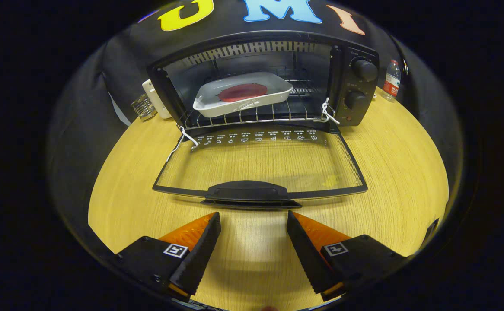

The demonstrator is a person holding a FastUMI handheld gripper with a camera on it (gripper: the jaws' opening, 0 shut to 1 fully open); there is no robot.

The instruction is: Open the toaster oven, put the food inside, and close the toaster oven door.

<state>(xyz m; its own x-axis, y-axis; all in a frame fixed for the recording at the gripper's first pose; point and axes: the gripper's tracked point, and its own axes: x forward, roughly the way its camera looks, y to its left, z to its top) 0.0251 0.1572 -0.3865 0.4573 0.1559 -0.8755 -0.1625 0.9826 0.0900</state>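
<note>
Your gripper (253, 216) hangs wide apart, empty, just before the lowered door's handle (247, 191). The food tray (241, 93) sits inside the toaster oven (355, 86). Lift the stiff glass door by that handle (light, hinged).

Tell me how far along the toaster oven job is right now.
Done: the toaster oven is open, and the white dish of food sits on the rack inside. In hand: the gripper is open and empty, its fingertips just short of the door handle. Left: lifting the lowered glass door shut.
</note>
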